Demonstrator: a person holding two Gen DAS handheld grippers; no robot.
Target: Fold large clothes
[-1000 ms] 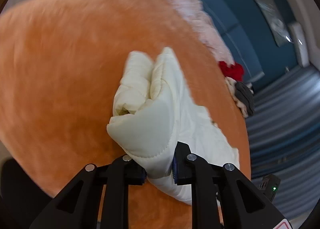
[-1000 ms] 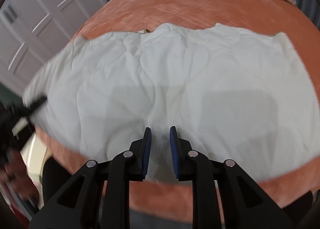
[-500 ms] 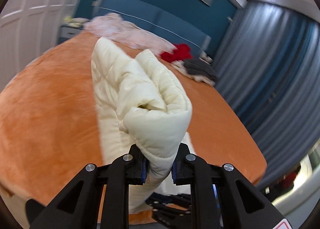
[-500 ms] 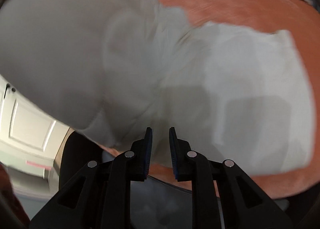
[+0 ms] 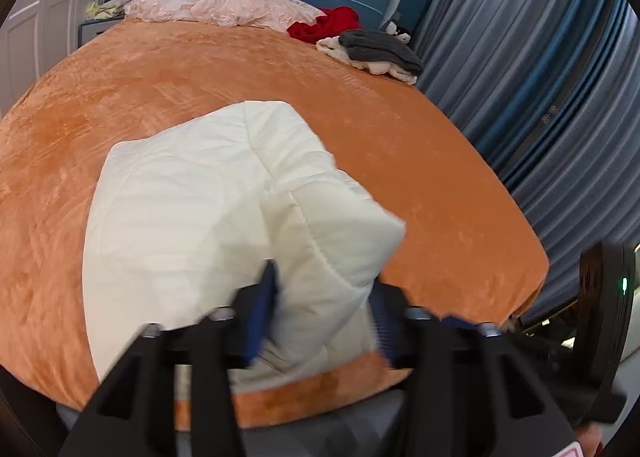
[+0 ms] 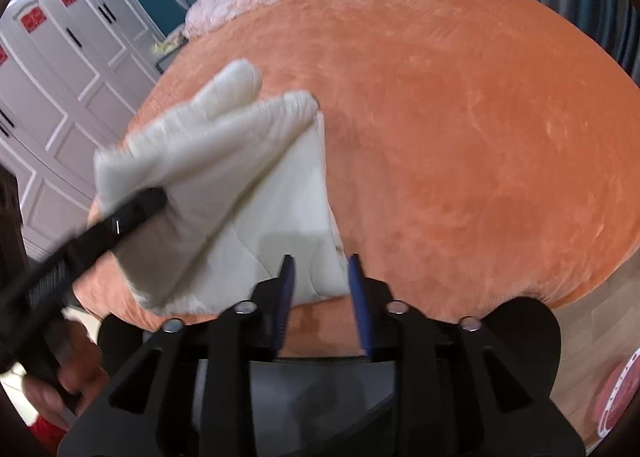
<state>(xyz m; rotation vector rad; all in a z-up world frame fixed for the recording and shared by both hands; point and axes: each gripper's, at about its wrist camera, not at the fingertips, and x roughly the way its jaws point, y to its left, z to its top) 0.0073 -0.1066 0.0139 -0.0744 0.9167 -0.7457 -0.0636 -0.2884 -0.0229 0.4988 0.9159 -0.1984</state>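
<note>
My left gripper (image 5: 324,309): spread, quilt (image 5: 208,217) bulging between its fingers, at the bed's (image 5: 440,185) near edge. Right gripper (image 6: 320,293): released, empty. Far edge: pink bedding (image 5: 224,5), red garment (image 5: 328,23), grey pile (image 5: 380,47).

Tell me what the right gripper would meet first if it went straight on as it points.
Probably the cream quilt: the right gripper is open and the quilt's near edge lies right ahead between its fingers, on the orange bed. Depth is unclear, so it might pass just above.
</note>
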